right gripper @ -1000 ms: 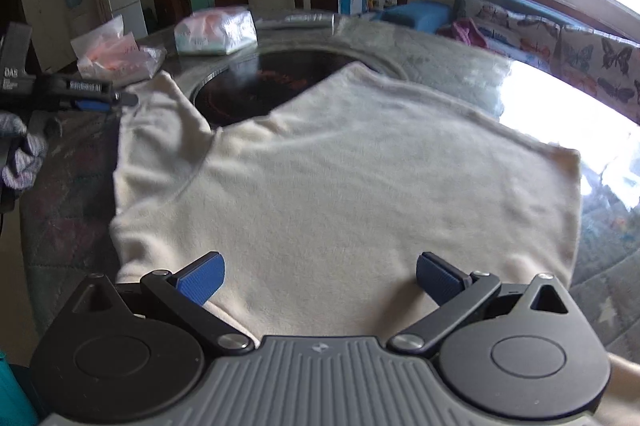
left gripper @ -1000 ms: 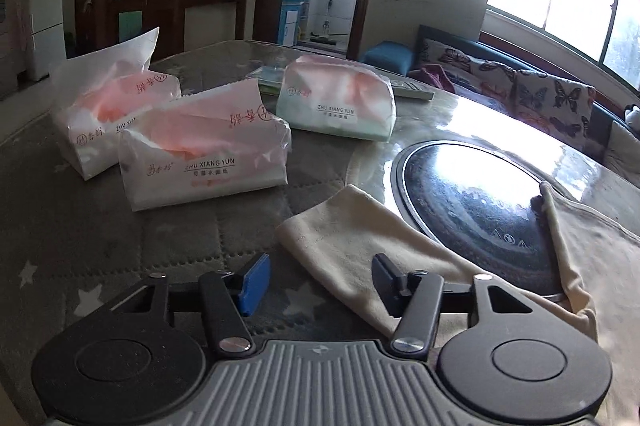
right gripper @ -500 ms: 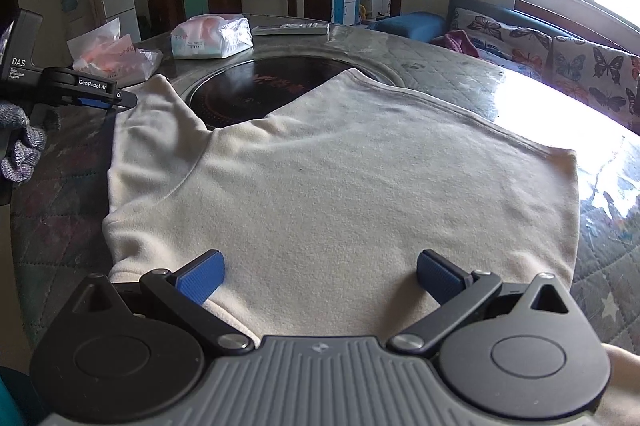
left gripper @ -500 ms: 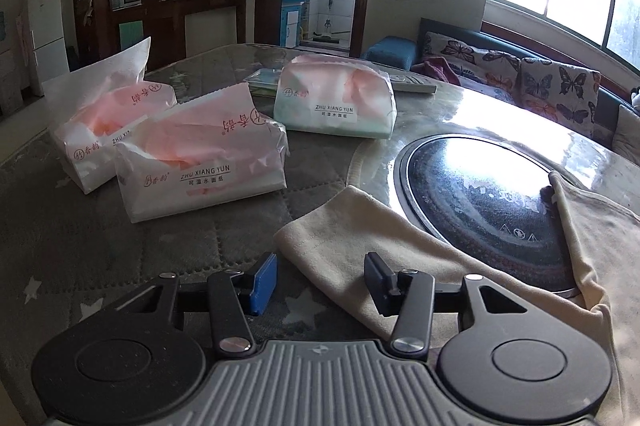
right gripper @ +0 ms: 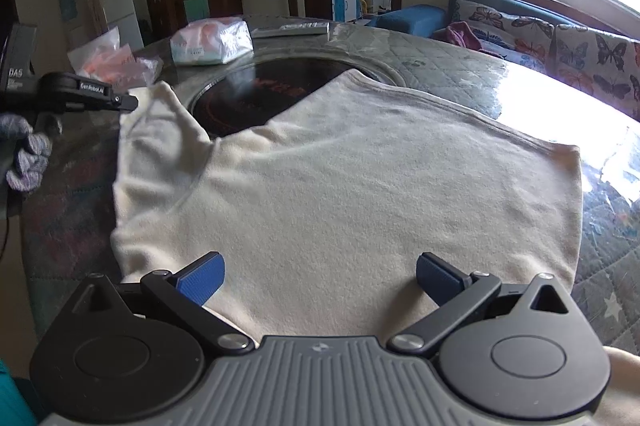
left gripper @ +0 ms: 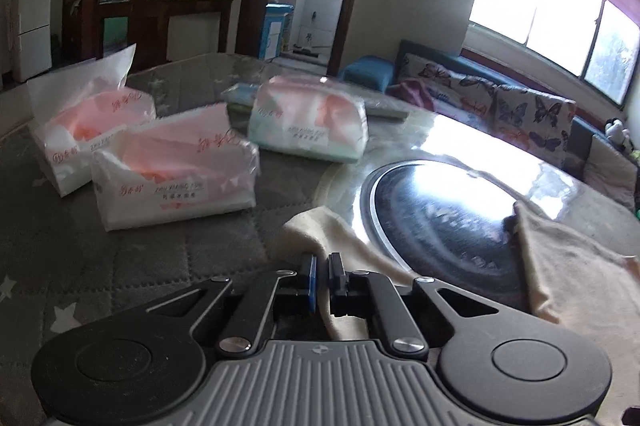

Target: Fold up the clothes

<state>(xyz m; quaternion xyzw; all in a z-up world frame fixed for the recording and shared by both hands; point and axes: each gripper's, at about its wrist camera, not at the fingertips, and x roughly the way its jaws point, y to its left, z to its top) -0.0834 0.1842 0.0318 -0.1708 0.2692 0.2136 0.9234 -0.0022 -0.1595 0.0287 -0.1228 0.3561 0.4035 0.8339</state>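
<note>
0 folds show on the cream shirt [right gripper: 360, 194]; left gripper [left gripper: 321, 276] has just clamped its sleeve [left gripper: 320, 230], right gripper [right gripper: 320, 276] hovers spread.

cream shirt [right gripper: 340, 194] spread flat on table; sleeve [left gripper: 320, 238] pinched

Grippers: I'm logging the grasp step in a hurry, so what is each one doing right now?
Left gripper: jaws have just closed, shut on the sleeve of the cream shirt.
Right gripper: open, holding nothing, over the shirt.
</note>
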